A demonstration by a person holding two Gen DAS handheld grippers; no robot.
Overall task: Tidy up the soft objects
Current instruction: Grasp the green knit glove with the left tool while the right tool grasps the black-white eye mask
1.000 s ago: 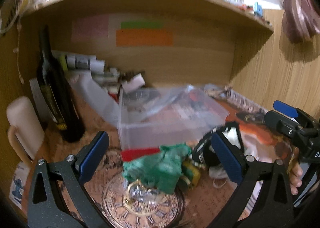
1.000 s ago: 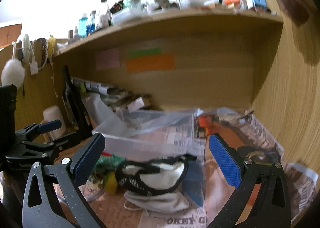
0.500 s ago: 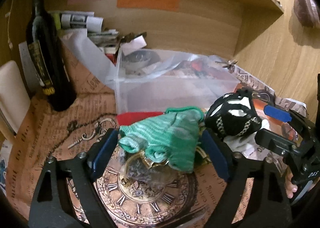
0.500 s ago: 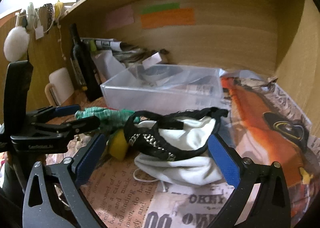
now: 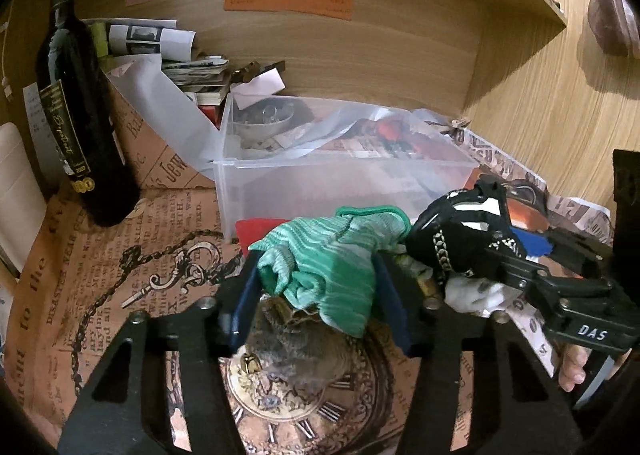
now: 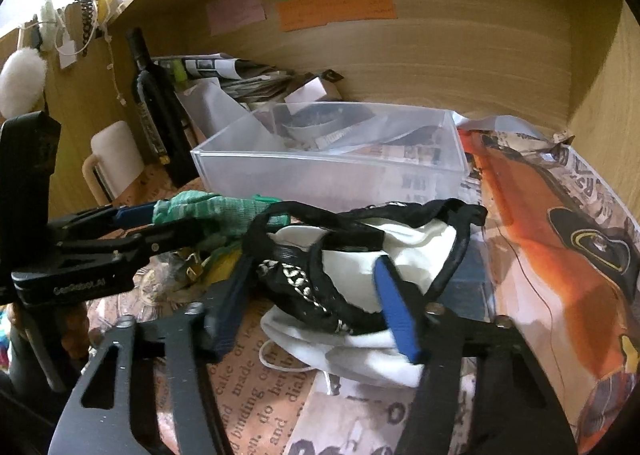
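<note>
The step in hand looks like a double pick-up: each gripper is closing on one soft item, with the clear bin [image 5: 344, 183] as the likely destination. The left gripper [image 5: 316, 287] has its blue pads pressed against both sides of the green cloth [image 5: 328, 251], so its jaws appear clenched on it; the cloth bulges up between them toward 12 o'clock and hangs over a dull, blurred object below. The right gripper [image 6: 316, 303] brackets the black-trimmed white cloth [image 6: 360, 255], its jaws narrowed around the bundle, the right pad touching the white fabric; whether the left pad truly bites cannot be told, so the grip seems partial. In the left view that bundle sits at about 2 o'clock from the green cloth, just beside it. The bin stands at 12 o'clock of both grippers, near the cloths. The next move probably calls for lifting both items over the bin's near wall without snagging the black straps.
</note>
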